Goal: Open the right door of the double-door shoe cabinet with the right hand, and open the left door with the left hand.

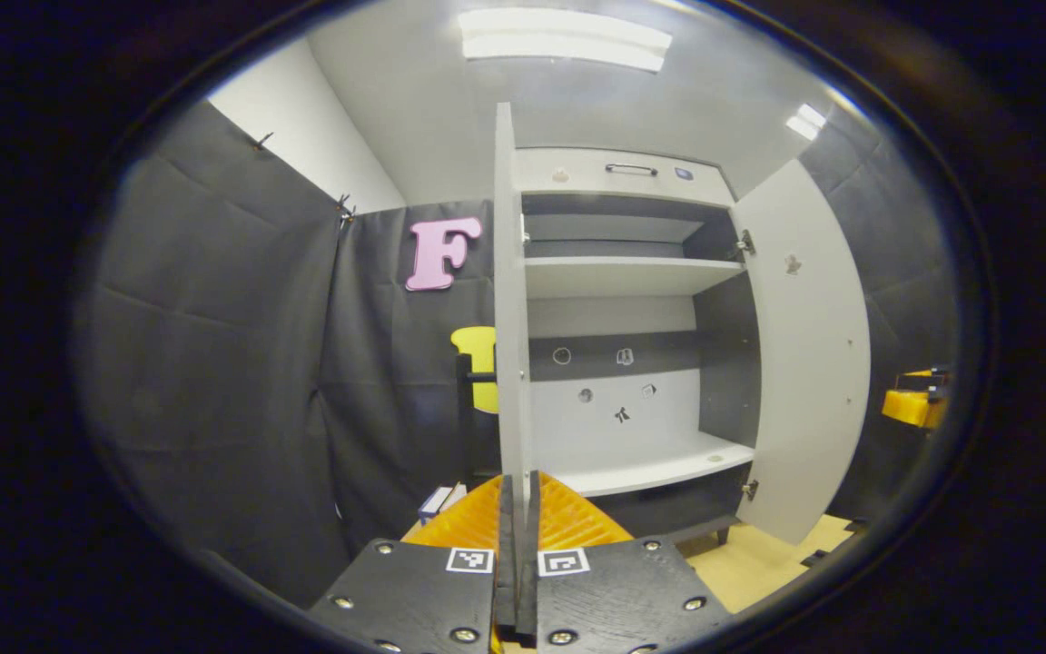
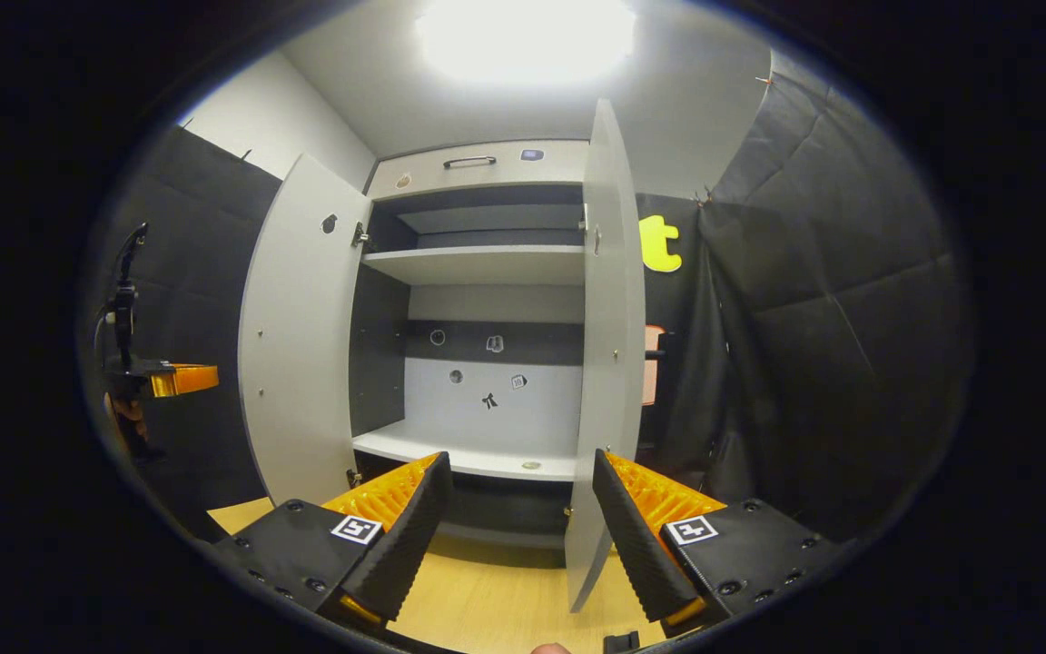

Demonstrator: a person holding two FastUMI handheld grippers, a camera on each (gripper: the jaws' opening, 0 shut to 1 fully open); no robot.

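Both cabinet doors [image 2: 305, 336] stand open; left gripper [image 1: 518, 509] fingers pinch together, right gripper [image 2: 517, 509] fingers spread.

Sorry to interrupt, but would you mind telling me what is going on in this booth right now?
A person is opening a double-door shoe cabinet with a handheld gripper in each hand. Both doors now stand swung out, and the shelves inside look bare. The left gripper has its jaws closed on the edge of the left door. The right gripper has its jaws apart, with the lower edge of the right door between them, not pinched.
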